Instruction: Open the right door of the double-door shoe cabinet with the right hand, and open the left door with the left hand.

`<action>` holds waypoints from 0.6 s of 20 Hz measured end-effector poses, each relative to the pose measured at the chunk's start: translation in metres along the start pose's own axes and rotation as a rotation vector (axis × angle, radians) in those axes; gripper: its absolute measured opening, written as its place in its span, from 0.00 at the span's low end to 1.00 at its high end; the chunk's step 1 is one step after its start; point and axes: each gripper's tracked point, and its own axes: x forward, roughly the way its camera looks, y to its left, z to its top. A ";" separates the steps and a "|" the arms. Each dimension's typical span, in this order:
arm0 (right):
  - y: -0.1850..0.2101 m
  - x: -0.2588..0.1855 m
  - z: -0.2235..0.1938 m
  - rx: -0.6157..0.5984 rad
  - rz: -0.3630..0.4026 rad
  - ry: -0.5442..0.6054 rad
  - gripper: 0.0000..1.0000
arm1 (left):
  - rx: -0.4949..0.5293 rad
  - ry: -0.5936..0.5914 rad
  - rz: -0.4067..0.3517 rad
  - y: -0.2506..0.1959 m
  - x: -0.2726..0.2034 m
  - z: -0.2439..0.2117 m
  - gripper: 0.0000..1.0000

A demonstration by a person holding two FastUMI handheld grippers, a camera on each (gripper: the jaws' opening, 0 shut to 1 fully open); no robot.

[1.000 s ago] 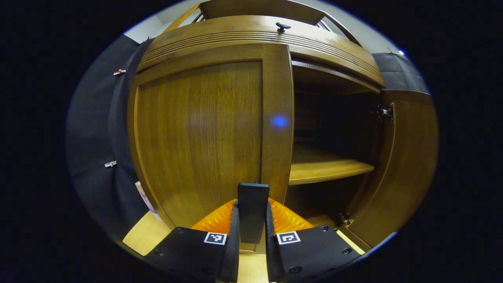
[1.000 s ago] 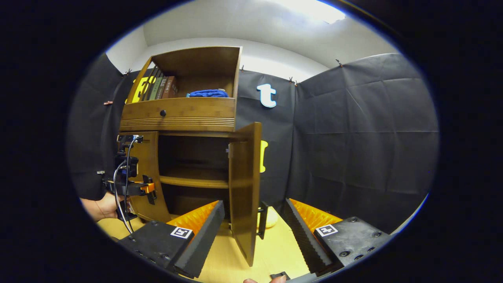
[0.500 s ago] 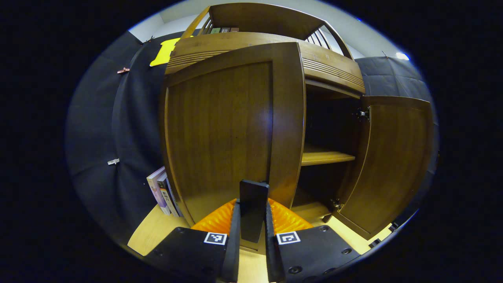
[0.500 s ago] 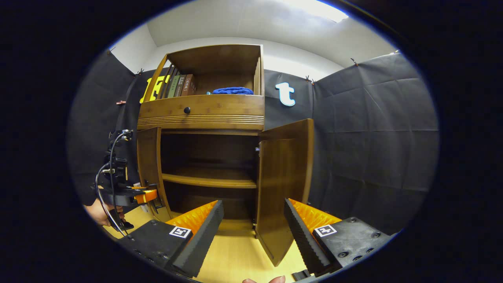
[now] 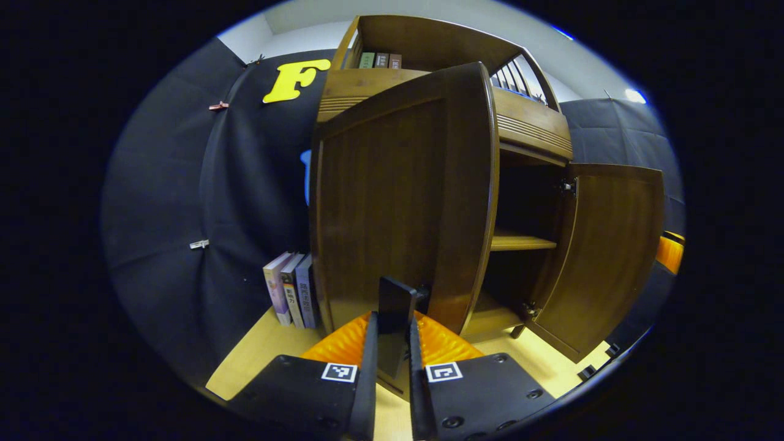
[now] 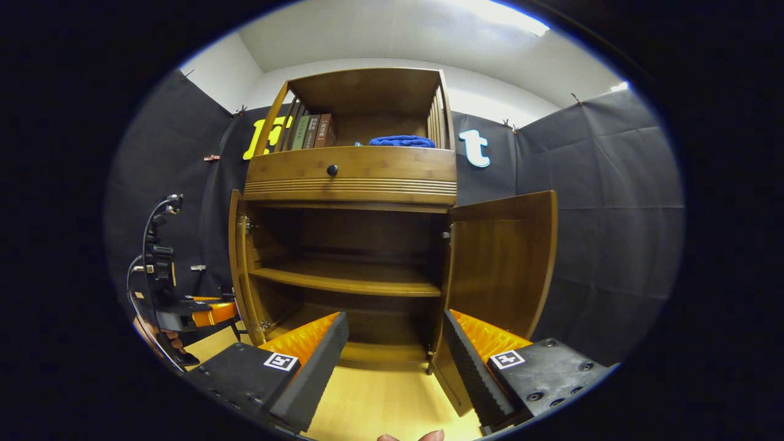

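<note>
The wooden shoe cabinet (image 6: 349,184) stands with both doors swung out. In the left gripper view the left door (image 5: 398,202) fills the middle, and my left gripper (image 5: 392,331) is shut on its dark flat handle (image 5: 394,300) near the door's lower edge. The right door (image 5: 606,257) hangs open beyond it. In the right gripper view my right gripper (image 6: 395,321) is open and holds nothing, a little in front of the cabinet's open bottom. The right door (image 6: 499,269) stands just to its right, the left door (image 6: 236,269) edge-on at the left, with the left gripper (image 6: 184,312) beside it.
Inside the cabinet is a bare shelf (image 6: 349,280). Above the doors sits a drawer with a knob (image 6: 331,169), then books (image 6: 309,131) and a blue cloth (image 6: 401,141). More books (image 5: 288,291) lean left of the cabinet. The floor (image 6: 380,404) is light wood.
The left door has swung from nearly shut to wide open with my left gripper on its handle. The right door has swung wider, and my right gripper now faces the cabinet's inside.
</note>
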 end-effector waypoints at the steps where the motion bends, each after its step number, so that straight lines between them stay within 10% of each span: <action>1: 0.005 0.001 -0.002 0.008 0.009 0.005 0.98 | -0.004 -0.004 0.010 0.003 -0.004 -0.003 0.25; 12: 0.027 0.002 -0.002 0.014 0.027 0.013 0.98 | -0.014 -0.035 0.010 0.077 -0.041 -0.007 0.14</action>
